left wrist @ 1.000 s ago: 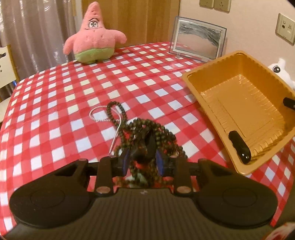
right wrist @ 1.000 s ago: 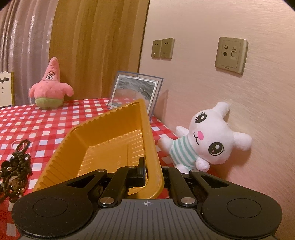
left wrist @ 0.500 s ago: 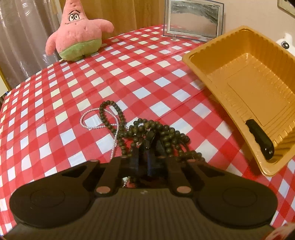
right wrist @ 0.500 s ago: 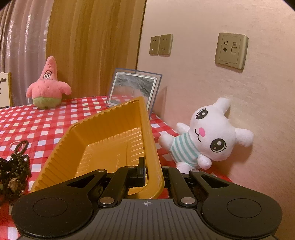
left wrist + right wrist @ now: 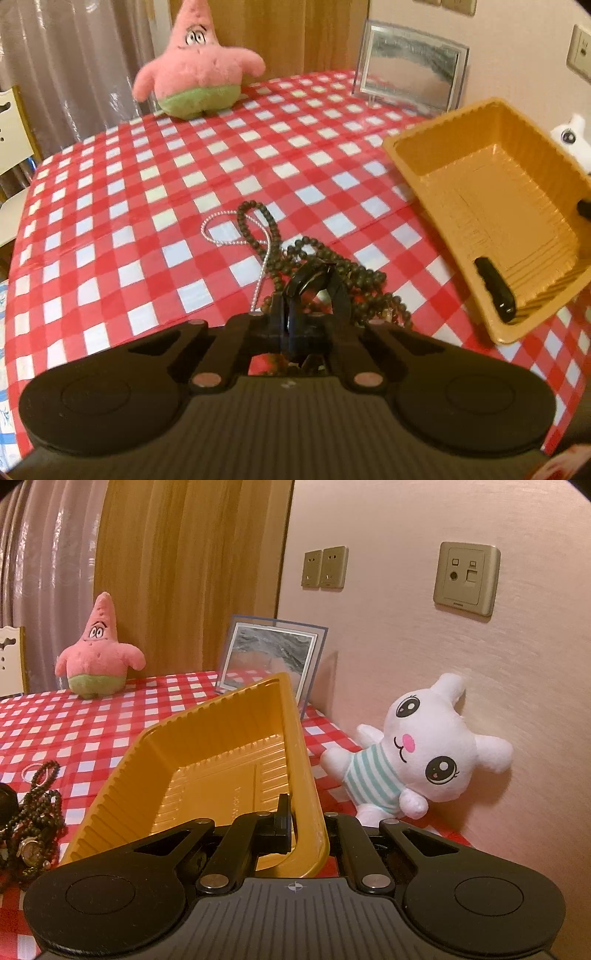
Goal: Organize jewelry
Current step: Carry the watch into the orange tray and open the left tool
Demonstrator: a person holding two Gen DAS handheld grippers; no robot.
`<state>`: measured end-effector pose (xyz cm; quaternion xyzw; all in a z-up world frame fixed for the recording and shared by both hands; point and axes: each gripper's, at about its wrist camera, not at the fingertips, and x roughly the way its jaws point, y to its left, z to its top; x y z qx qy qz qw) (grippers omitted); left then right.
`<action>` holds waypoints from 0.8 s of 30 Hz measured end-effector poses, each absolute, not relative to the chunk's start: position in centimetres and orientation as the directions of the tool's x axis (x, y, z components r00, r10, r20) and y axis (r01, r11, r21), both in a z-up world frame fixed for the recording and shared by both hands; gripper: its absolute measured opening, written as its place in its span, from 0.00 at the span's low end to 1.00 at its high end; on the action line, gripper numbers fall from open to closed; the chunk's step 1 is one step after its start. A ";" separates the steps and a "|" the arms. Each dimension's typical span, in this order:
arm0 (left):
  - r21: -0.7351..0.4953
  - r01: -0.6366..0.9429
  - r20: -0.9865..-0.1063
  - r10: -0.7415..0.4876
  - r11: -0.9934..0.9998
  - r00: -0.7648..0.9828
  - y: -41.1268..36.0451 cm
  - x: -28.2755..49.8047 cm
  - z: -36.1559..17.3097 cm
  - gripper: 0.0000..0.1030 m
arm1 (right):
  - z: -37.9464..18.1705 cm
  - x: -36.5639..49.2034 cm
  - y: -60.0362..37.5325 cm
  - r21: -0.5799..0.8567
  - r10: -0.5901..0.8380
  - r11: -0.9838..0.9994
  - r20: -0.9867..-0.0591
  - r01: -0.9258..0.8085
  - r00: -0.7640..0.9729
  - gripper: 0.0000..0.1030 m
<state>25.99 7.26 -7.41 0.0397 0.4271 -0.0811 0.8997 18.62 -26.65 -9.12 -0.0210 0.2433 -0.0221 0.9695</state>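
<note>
1. Red-checked tablecloth (image 5: 221, 155), wall just behind the yellow tray (image 5: 495, 206).
2. Left gripper (image 5: 312, 284) is clamped on the tangled bead necklace (image 5: 354, 280); the silver chain (image 5: 236, 232) lies beside it.
3. Right gripper (image 5: 295, 823) pinches the tray's rim, tilting it.
4. Beads are limp and snag-prone; best gripped at the bunched middle.

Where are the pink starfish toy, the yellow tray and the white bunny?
Pink starfish toy (image 5: 195, 70): left wrist view, on its belly.
Yellow tray (image 5: 207, 746): right wrist view, on its inner ribbed wall.
White bunny (image 5: 424, 746): right wrist view, on its face.
</note>
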 end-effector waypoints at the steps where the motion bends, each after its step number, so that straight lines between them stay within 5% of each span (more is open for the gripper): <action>1: -0.001 0.178 -0.770 -0.114 0.984 0.628 7.2 25.8 -7.0 0.01 | -9.1 18.6 -26.6 -0.050 -0.050 0.998 -0.470 0.030 0.881 0.05; 13: -0.169 0.296 -0.701 -0.326 0.940 0.634 -1.0 26.5 -4.8 0.01 | -9.2 18.6 -25.6 -0.063 -0.024 0.998 -0.475 -0.007 0.880 0.05; 24: -0.293 0.378 -0.722 -0.462 0.878 0.515 -8.2 28.0 -8.0 0.02 | -8.8 18.6 -25.5 -0.074 -0.010 0.997 -0.467 -0.028 0.884 0.05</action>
